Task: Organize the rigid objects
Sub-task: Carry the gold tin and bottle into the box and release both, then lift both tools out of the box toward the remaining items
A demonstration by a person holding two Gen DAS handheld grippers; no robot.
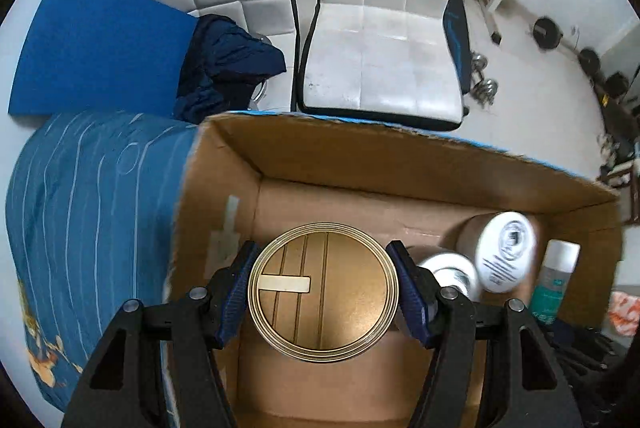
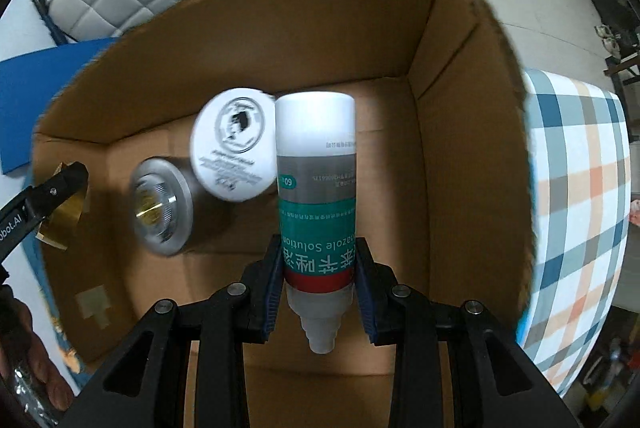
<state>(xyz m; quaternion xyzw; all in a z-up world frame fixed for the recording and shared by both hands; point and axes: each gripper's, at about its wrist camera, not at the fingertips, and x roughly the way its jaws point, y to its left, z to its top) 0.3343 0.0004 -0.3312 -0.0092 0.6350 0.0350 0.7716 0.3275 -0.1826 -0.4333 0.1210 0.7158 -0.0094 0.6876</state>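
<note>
- The gold tin (image 1: 322,293) is clamped across its sides by the left gripper (image 1: 322,294), over the cardboard box (image 1: 420,156) floor.
- The right gripper (image 2: 320,280) is closed on the solution bottle (image 2: 316,188), cap end pointing away.
- Already inside: a white-lidded jar (image 2: 234,144) at the bottle's 9 o'clock and a metal can (image 2: 162,206) at 8.
- Lower the tin onto bare cardboard at the can's 9 o'clock; seat the bottle at 3 o'clock, clear of the jar, before opening.
</note>
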